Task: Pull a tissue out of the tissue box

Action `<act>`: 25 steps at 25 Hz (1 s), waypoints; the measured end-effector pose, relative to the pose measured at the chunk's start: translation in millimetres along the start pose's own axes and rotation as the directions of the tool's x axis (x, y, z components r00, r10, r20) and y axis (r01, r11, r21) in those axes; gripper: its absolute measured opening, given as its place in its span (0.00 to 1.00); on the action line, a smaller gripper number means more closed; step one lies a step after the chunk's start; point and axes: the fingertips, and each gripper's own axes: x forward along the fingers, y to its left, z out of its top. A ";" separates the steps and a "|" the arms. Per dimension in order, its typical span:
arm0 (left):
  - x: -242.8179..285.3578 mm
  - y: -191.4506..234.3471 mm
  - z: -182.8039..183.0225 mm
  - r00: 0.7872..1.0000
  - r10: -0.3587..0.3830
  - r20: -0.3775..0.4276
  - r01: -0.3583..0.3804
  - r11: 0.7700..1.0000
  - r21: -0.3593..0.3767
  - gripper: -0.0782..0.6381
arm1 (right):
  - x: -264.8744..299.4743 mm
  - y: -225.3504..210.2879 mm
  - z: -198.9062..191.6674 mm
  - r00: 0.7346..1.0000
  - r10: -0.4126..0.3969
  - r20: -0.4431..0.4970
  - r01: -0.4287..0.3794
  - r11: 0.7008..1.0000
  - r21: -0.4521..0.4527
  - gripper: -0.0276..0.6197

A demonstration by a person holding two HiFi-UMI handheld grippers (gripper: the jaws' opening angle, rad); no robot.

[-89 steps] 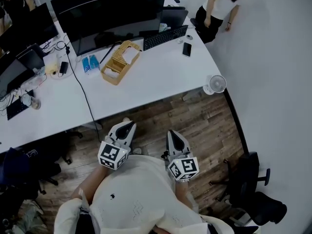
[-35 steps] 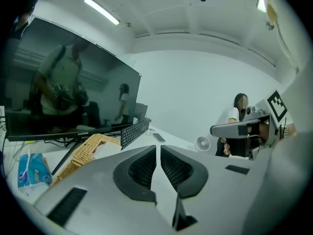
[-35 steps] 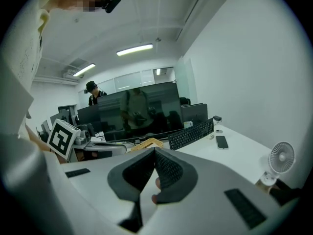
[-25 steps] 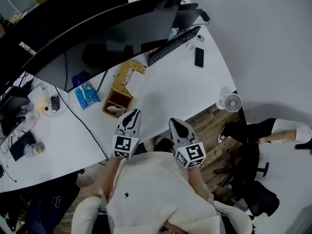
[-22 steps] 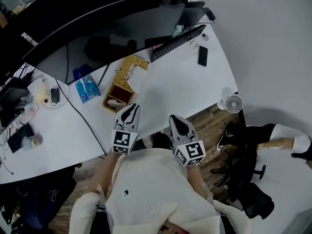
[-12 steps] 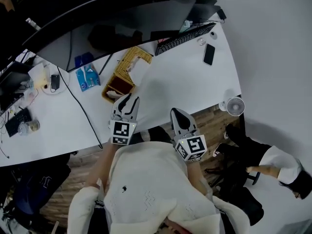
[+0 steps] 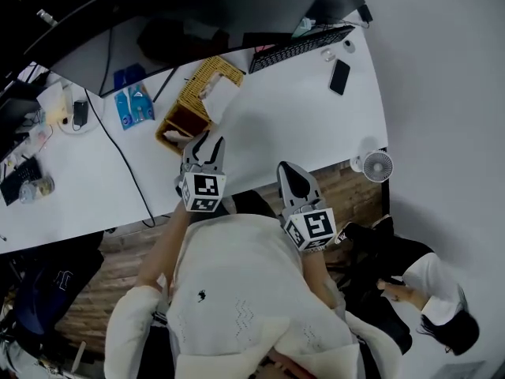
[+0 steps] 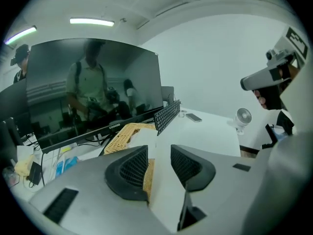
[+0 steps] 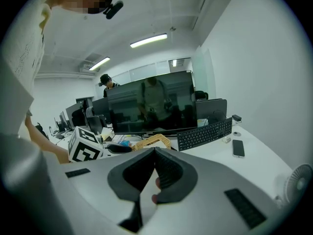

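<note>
A woven tissue box (image 7: 207,81) lies slantwise on the white desk (image 7: 300,117), with a white tissue (image 7: 222,99) standing out of its top. My left gripper (image 7: 205,139) hangs over the near end of the box, pointing along it. Its jaws have just been opening and stand apart with nothing between them. In the left gripper view the woven box (image 8: 126,132) shows past the left gripper (image 8: 159,153). My right gripper (image 7: 289,178) is held at the desk's near edge, shut and empty; in its own view the right gripper (image 9: 155,151) has its tips together.
Large dark monitors (image 7: 181,10) stand behind the box. A black keyboard (image 7: 300,47), a phone (image 7: 340,76) and blue packets (image 7: 130,105) lie on the desk. A small fan (image 7: 377,165) stands on the floor at the right. Another person (image 7: 430,290) is at the lower right.
My left gripper has moved forward and down toward the near end of the woven box, and its jaws have parted. The right gripper has shifted slightly. The person at the right moved down the picture.
</note>
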 end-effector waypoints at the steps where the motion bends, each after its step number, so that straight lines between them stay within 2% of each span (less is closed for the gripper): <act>1: 3.3 0.9 -1.6 1.000 0.009 -0.008 -0.009 1.000 0.006 0.31 | -1.5 -0.9 -1.1 1.000 -0.005 -0.005 0.005 1.000 -0.003 0.04; 10: 34.6 11.5 -20.5 0.990 0.091 -0.104 -0.079 0.990 0.119 0.34 | -18.7 -10.8 -13.5 0.997 -0.076 -0.033 0.076 0.997 0.007 0.04; 19: 64.3 11.9 -26.0 0.981 0.122 -0.154 -0.089 0.975 0.203 0.35 | -34.5 -24.9 -22.7 0.988 -0.146 -0.044 0.148 0.989 0.031 0.04; 25: 73.4 12.7 -27.4 0.974 0.143 -0.175 -0.101 0.969 0.227 0.35 | -39.9 -31.0 -27.0 0.984 -0.169 -0.048 0.171 0.984 0.043 0.04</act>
